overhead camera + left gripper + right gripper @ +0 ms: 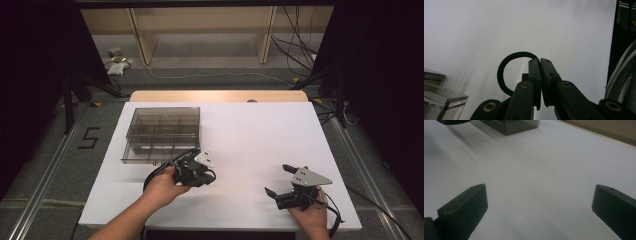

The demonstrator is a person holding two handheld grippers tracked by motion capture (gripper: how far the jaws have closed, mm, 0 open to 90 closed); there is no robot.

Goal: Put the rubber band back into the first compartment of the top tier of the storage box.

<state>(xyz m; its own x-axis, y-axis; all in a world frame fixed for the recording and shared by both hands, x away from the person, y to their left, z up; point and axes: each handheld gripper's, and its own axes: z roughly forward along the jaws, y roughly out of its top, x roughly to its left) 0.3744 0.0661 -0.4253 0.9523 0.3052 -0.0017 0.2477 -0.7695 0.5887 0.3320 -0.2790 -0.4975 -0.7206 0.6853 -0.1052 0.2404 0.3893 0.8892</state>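
A thin black ring (503,67), like an elastic band, is pinched at its right side by my left gripper (539,61), whose jaws are pressed together on it. The band's loop hangs free to the left of the jaws, above the white table sheet (499,30). In the high view the left gripper (196,171) is held just in front of the box's near right corner. My right gripper (278,180) rests low at the front right of the table, jaws wide apart. Nothing lies between its jaws (539,200) but white surface.
A smoky clear box (162,132) with several compartments stands at the left middle of the white sheet (250,135); its corner shows in the left gripper view (439,100) and the right gripper view (511,126). Dark stands and cables flank the table.
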